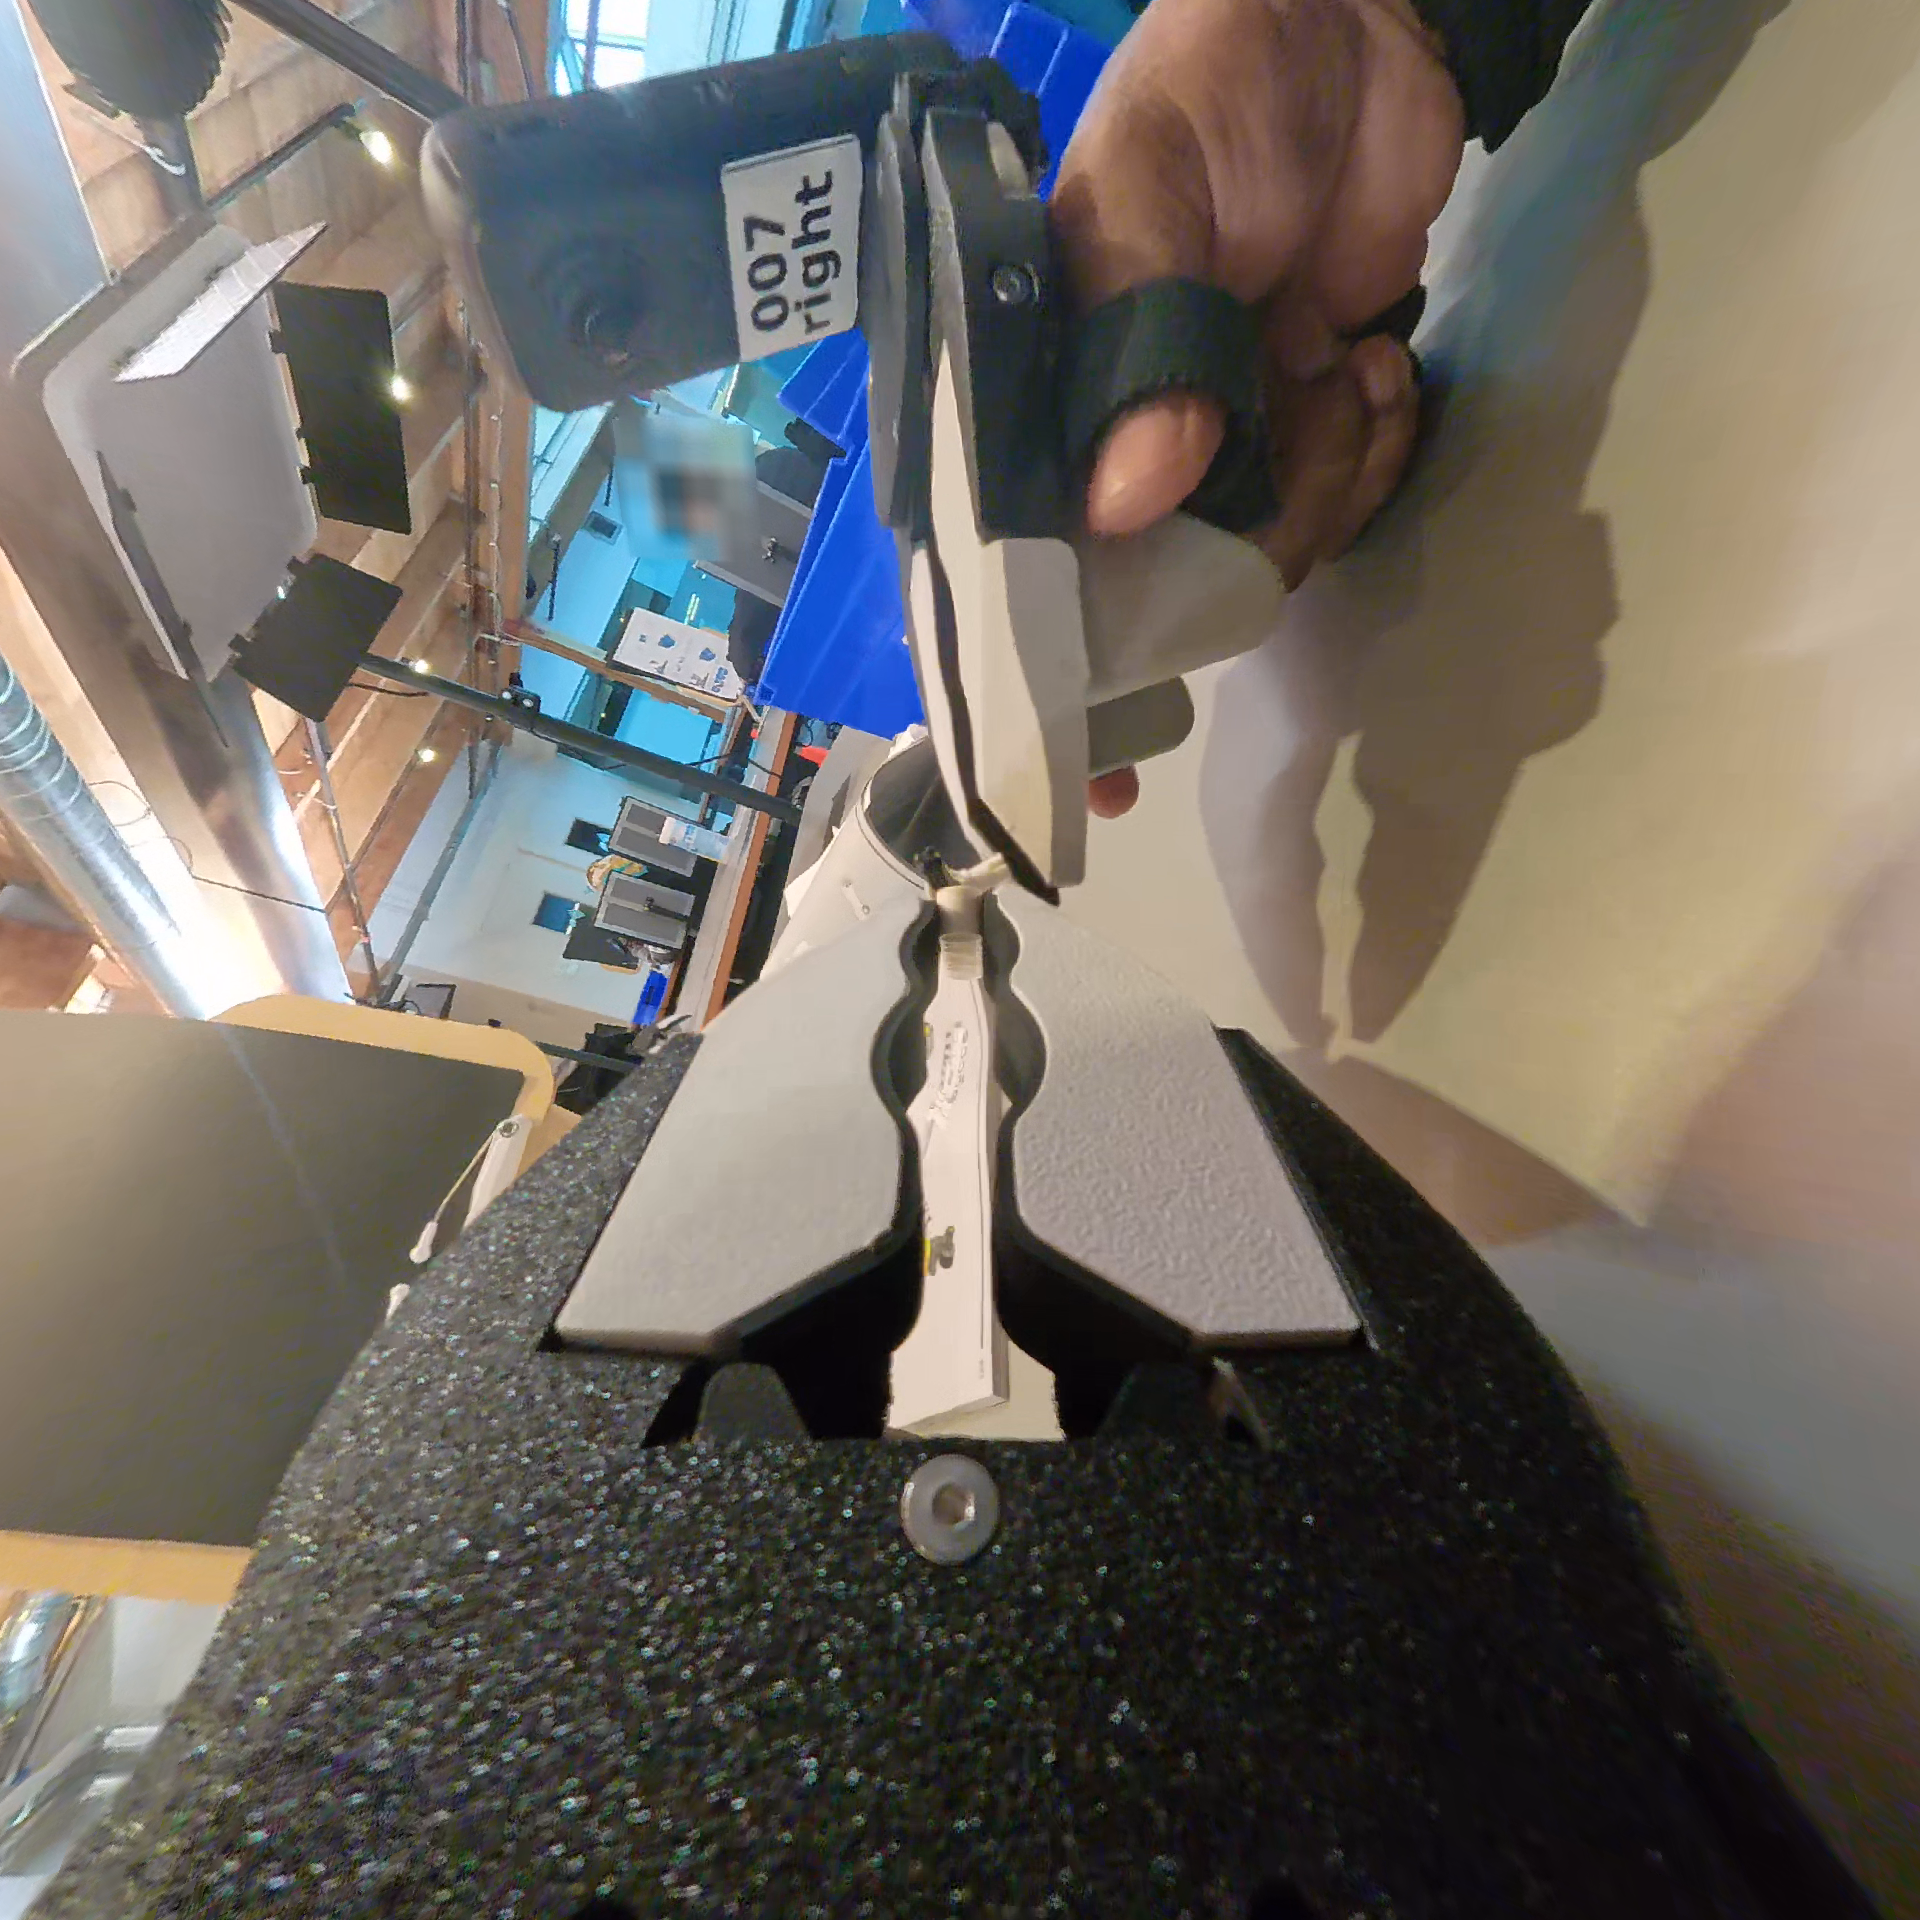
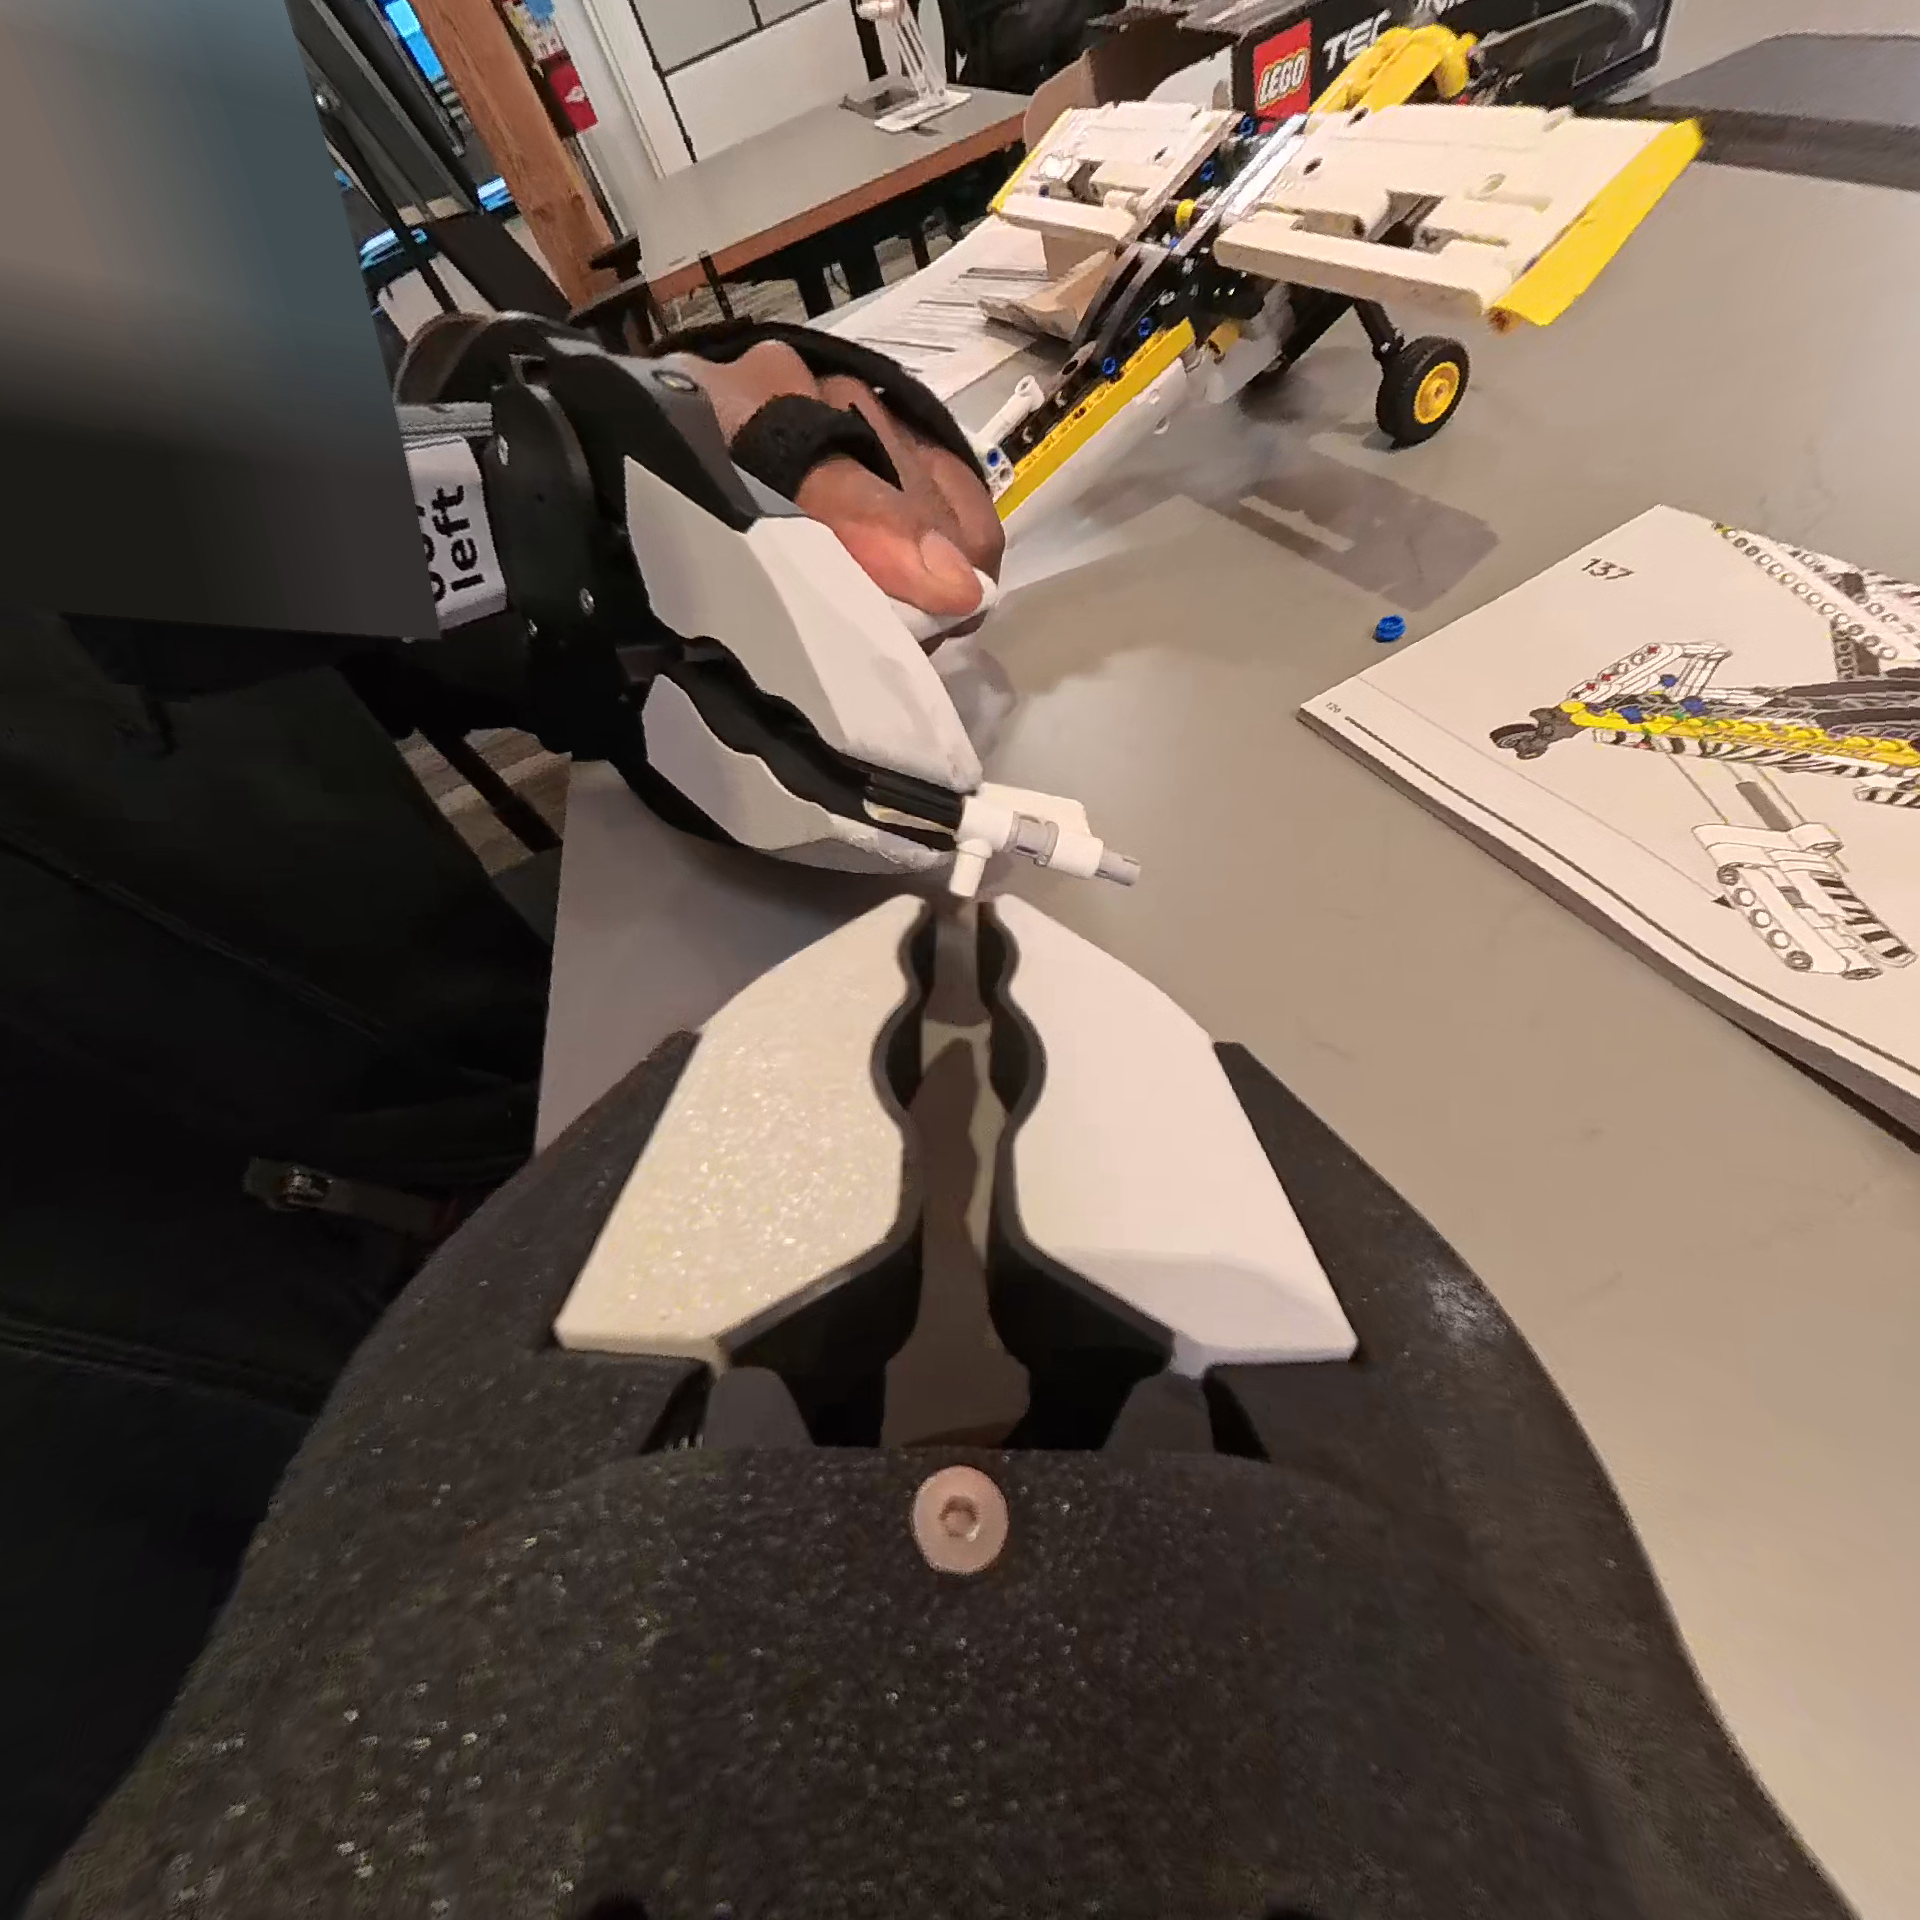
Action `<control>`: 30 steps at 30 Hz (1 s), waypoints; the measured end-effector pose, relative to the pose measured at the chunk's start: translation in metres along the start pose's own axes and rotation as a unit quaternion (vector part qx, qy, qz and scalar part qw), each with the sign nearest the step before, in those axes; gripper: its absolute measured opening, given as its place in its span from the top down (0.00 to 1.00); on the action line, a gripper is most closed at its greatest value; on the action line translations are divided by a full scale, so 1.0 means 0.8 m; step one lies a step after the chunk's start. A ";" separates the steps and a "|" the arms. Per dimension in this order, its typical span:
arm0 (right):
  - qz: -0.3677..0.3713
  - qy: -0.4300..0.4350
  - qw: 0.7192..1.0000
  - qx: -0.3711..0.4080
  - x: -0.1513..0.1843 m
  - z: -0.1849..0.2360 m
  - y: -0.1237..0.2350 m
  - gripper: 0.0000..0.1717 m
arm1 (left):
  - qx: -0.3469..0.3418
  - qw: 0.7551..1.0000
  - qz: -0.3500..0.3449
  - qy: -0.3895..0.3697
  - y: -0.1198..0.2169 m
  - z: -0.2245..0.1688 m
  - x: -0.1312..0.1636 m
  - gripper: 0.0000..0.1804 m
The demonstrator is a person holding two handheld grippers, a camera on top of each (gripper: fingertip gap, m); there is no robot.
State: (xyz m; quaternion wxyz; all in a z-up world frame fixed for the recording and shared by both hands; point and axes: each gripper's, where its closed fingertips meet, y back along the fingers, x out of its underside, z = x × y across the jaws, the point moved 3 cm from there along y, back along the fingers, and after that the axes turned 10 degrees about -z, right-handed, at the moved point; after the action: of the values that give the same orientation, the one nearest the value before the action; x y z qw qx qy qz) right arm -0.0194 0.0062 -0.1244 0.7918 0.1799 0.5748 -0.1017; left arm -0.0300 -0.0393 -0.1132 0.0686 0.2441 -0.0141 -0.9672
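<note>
My left gripper [image 1: 961, 914] is shut on a long white brick part [image 1: 961, 1195] that runs between its fingers. In the right wrist view the left gripper [image 2: 961, 805] comes in from the left, just above the grey table [image 2: 1247, 1091]. The part [image 2: 1039, 831] sticks out of its tips, with a grey pin [image 2: 1117, 864] at the far end. A short white peg [image 2: 966, 878] hangs down from the part. My right gripper [image 2: 961, 912] is shut on this peg's lower end. In the left wrist view the right gripper [image 1: 1029, 878] comes down from above and pinches the peg [image 1: 977, 875].
A white and yellow brick aeroplane [image 2: 1299, 229] stands at the back of the table, in front of a dark box [image 2: 1455, 42]. An open instruction booklet [image 2: 1662, 790] lies at the right, with a small blue piece [image 2: 1389, 627] near it. A person's dark clothing [image 2: 208, 1039] fills the left. My two grippers' fingertips are within a few centimetres of each other.
</note>
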 end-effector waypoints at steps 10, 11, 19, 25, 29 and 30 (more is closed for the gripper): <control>-0.002 -0.028 1.000 -0.010 -0.001 0.001 -0.002 0.95 | 0.011 0.999 0.002 -0.031 0.001 -0.006 -0.001 0.96; -0.006 -0.030 0.999 -0.009 -0.002 -0.001 -0.001 0.97 | 0.013 0.999 0.000 -0.034 0.002 -0.006 -0.001 0.96; -0.005 0.002 1.000 -0.015 -0.001 0.002 0.001 0.98 | 0.020 0.999 -0.008 -0.030 0.005 -0.006 -0.004 0.96; -0.009 0.002 0.999 -0.034 -0.002 0.007 0.003 0.98 | 0.020 0.999 -0.028 0.011 0.006 -0.005 -0.007 0.95; -0.009 0.004 0.999 -0.044 -0.002 0.011 0.003 0.98 | 0.021 0.999 -0.023 0.017 0.004 -0.007 -0.005 0.95; -0.010 0.005 0.999 -0.050 -0.002 0.013 0.003 0.98 | 0.022 0.999 -0.020 0.018 0.004 -0.008 -0.005 0.95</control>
State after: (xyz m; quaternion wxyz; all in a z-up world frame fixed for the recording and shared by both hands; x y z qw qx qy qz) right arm -0.0100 0.0037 -0.1195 0.7958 0.1349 0.5848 -0.0803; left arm -0.0234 -0.0419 -0.1166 0.0441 0.2632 -0.0294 -0.9633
